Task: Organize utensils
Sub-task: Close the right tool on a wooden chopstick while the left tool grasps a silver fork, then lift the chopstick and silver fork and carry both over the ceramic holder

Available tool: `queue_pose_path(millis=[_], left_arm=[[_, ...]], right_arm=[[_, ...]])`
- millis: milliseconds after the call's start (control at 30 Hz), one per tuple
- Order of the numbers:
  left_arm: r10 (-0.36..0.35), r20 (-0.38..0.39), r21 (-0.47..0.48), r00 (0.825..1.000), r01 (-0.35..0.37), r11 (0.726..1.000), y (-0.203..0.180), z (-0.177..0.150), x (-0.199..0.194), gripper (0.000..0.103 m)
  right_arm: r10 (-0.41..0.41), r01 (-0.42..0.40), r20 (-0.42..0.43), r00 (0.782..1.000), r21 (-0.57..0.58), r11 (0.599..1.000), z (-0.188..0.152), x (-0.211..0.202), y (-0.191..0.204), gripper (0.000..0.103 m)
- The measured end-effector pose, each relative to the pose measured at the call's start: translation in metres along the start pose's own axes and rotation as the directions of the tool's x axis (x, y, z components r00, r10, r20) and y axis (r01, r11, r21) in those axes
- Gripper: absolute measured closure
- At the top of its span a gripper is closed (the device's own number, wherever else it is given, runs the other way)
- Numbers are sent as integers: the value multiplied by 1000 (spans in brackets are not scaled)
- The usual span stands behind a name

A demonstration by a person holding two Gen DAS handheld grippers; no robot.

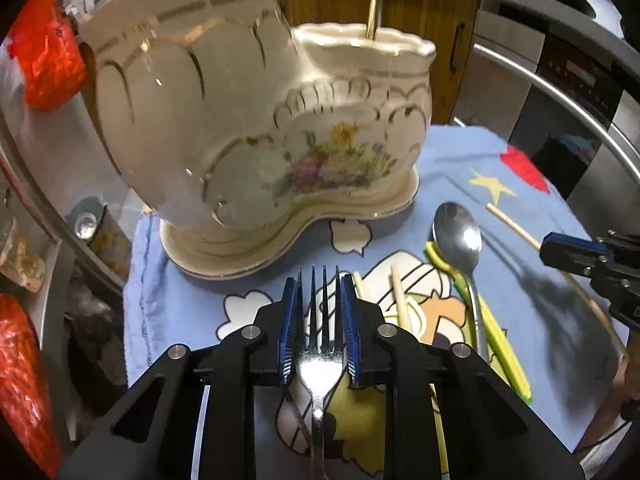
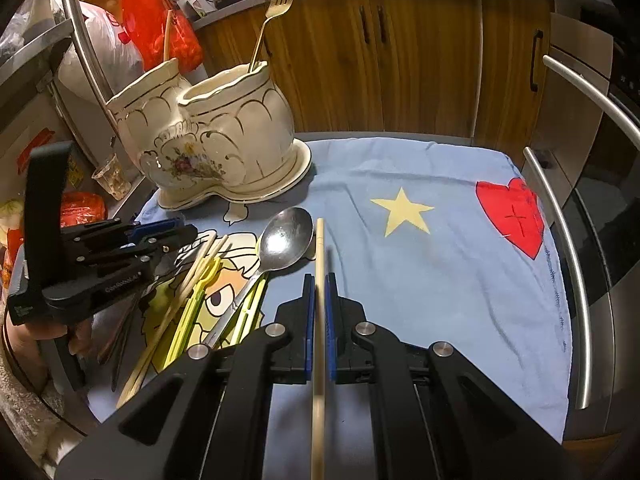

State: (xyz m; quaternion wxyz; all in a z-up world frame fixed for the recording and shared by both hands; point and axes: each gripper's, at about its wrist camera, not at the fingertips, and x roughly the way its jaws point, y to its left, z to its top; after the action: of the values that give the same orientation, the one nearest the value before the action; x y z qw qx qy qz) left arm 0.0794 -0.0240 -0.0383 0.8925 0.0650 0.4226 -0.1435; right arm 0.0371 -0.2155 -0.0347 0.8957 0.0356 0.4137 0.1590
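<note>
In the left wrist view, the left gripper (image 1: 319, 312) has its jaws clamped on a silver fork (image 1: 319, 356), tines toward the ceramic holder (image 1: 256, 128) on the blue cloth (image 1: 460, 152). In the right wrist view, the right gripper (image 2: 319, 316) pinches a pale chopstick (image 2: 319, 280) beside the spoon (image 2: 285, 240); a gold fork (image 2: 276, 4) stands in the holder.
</note>
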Motion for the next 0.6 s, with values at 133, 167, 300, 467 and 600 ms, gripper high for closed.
queue_pose_path(millis=[133,167,300,467,600], left_arm=[[-14,58,-13,998,15,1000,1,1,-17,80],[-18,81,-15,997,19,1000,2,0,-24,80],[-17,164,-9,986,19,1000,0,1,-49,80],[-34,256,-6,966,36,999,1,-2,-83,80],[-45,303,-1,952,47,999,2,-3,-104,80]], right_arm=[[4,-4,16,1000,-3,1000,0,-4,0,98],[6,-6,22,1000,-3,1000,0,-5,1,98],[27,-27,68,997,-6,1000,2,-13,2,98],[56,-54,128,990,-17,998,4,-24,7,98],[71,-67,183,981,-30,997,5,-33,11,98]])
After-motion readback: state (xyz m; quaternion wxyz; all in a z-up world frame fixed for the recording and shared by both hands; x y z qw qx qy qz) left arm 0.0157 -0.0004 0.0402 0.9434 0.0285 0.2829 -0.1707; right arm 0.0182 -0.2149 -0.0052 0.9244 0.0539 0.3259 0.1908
